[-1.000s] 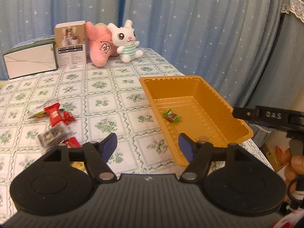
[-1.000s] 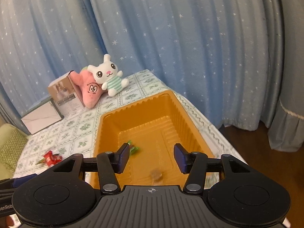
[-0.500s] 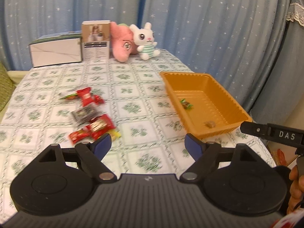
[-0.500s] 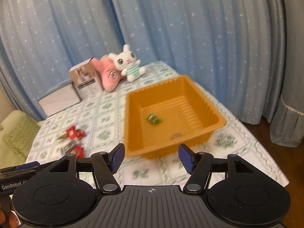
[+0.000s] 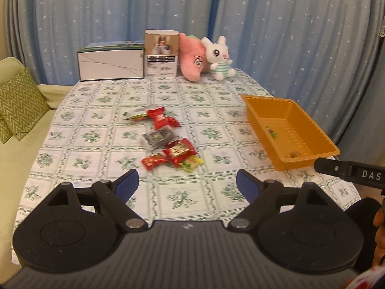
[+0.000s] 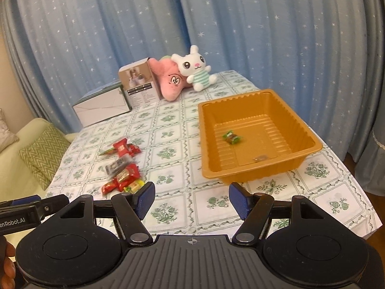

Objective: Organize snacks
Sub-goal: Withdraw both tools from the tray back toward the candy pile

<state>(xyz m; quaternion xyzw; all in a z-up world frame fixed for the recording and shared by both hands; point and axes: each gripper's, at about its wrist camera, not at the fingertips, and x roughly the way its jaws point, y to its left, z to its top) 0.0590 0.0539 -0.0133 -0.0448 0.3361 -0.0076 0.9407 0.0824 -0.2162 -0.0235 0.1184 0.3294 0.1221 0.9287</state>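
An orange tray sits at the table's right side. Inside lie a green-wrapped candy and a small brown candy. A heap of snack packets, mostly red, lies mid-table to the tray's left. My left gripper hovers over the near table edge, jaws opening, nothing between them. My right gripper hangs in front of the tray, jaws also opening and empty.
At the table's far end stand a white box, a printed carton, a pink plush and a white bunny plush. A sofa with a green cushion is on the left. Blue curtains hang behind.
Both grippers pulled back from the tray toward the near table edge and their jaws widened. The brown candy now lies in the tray, and the snack heap has come into fuller view.
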